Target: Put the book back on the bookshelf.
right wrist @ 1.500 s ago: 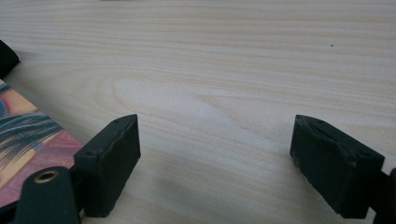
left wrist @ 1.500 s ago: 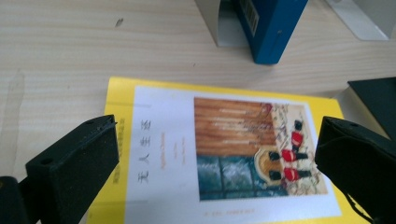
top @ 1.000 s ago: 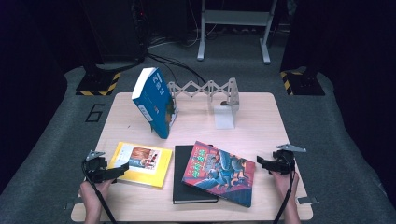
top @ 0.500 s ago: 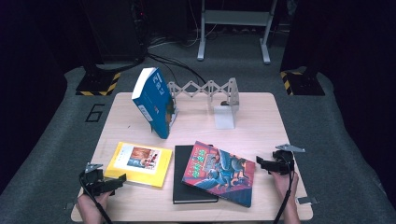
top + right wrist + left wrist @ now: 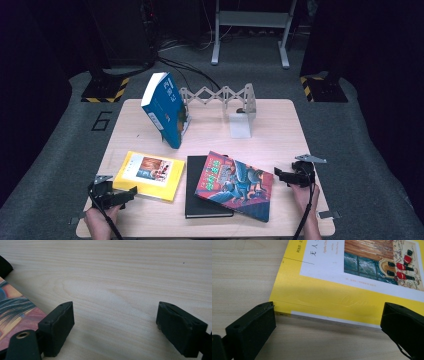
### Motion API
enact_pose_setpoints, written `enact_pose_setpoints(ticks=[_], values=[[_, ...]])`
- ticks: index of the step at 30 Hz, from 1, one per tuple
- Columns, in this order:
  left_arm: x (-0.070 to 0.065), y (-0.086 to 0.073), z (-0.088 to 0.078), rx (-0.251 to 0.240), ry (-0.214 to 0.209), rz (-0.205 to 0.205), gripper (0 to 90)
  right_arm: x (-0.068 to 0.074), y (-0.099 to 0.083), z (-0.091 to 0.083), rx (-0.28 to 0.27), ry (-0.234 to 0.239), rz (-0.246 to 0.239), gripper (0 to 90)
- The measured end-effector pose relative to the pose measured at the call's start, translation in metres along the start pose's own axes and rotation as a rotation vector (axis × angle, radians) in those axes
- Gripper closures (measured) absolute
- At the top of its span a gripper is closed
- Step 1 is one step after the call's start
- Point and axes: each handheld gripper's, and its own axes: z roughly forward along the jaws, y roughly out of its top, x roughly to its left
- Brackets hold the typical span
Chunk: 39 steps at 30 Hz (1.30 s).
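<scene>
Your left claw (image 5: 131,191) stands wide open at the near edge of the yellow book (image 5: 150,175), which lies flat on the tabletop (image 5: 280,130) at its front left. In the left gripper view the two jaws are on both sides of the book's near edge (image 5: 329,320), one at its corner, and they do not press it. Your right claw (image 5: 278,173) is also wide open and holds nothing; it rests low over bare wood, just beside the colourful book (image 5: 235,184) that lies tilted across a black book (image 5: 200,205). A blue book (image 5: 164,107) leans against a metal folding rack (image 5: 220,96) at the back
</scene>
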Motion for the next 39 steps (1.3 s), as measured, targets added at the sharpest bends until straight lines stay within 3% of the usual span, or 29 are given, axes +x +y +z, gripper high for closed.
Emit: enact_pose_setpoints(ticks=[9, 15, 21, 31, 35, 39], values=[[0.000, 0.006, 0.008, 0.011, 0.035, 0.027, 0.3, 0.000, 0.000, 0.000, 0.004, 0.004, -0.002, 14.4], [0.005, 0.015, 0.017, 0.033, 0.036, 0.038, 0.0, 0.000, 0.000, 0.000, 0.000, 0.007, 0.004, 14.5], [0.009, 0.019, 0.022, 0.023, 0.029, 0.048, 0.0, -0.001, 0.000, -0.001, -0.003, 0.008, 0.004, 14.5], [0.016, 0.029, 0.029, 0.032, 0.025, 0.040, 0.0, -0.001, 0.000, -0.001, -0.005, 0.009, 0.005, 14.4], [0.012, 0.028, 0.025, 0.035, 0.017, 0.028, 0.0, 0.000, 0.000, -0.001, -0.003, 0.008, 0.014, 14.5], [-0.002, 0.023, 0.017, -0.010, 0.014, 0.040, 0.0, -0.001, 0.000, -0.001, -0.005, 0.009, 0.005, 14.5]])
